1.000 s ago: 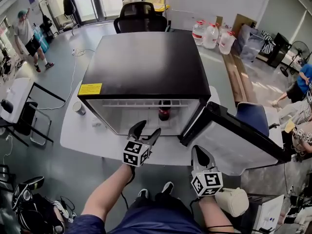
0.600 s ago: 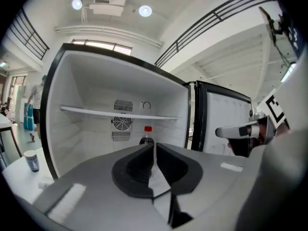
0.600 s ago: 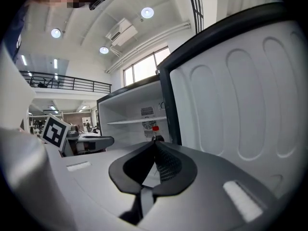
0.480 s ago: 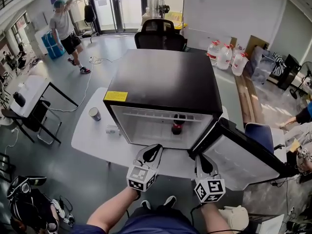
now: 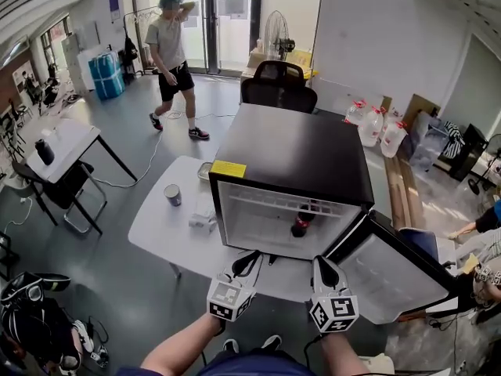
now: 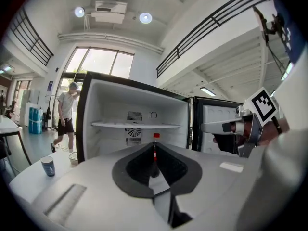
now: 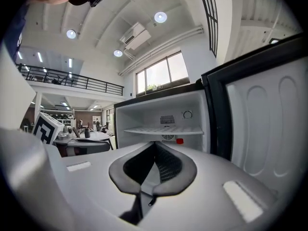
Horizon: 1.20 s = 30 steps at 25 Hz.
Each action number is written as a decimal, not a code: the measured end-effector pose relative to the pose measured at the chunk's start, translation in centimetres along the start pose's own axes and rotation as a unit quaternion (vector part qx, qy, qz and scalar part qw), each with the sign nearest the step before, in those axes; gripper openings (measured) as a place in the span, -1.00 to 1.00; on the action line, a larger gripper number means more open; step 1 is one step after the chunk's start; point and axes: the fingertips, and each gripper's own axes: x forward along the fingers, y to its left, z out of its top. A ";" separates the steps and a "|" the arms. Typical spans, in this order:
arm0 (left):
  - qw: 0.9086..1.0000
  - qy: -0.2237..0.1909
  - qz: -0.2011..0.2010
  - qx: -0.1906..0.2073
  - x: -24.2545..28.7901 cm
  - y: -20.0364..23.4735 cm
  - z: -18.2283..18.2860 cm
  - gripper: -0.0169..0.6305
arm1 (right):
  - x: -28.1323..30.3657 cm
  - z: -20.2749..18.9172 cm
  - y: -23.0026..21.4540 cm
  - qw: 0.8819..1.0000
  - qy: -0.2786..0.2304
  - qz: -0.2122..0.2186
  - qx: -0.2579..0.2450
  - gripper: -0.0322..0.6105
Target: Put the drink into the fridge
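The drink [image 5: 300, 224] is standing upright on the floor of the fridge [image 5: 297, 151], below the shelf [image 6: 137, 125] and right of centre, so the placing itself looks done. The door [image 5: 395, 269] is hanging wide open at the right, and closing it is probably what is left. The left gripper [image 5: 249, 260] is hovering over the table [image 5: 164, 225] edge just in front of the opening, its jaws pressed together on nothing. The right gripper [image 5: 322, 266] is pointing the same way beside it, nearer the door, likewise closed and empty.
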 end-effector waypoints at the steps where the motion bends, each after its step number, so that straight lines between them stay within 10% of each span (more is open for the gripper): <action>1: 1.000 -0.005 0.003 0.000 -0.3 0.4 0.4 -0.90 | 0.1 0.3 0.4 1.000 -0.002 0.002 -0.004 -0.88; 30: 0.997 -0.060 0.055 0.007 -11.4 8.2 4.8 -0.90 | 0.0 2.8 12.4 0.998 -0.041 0.040 -0.035 -0.88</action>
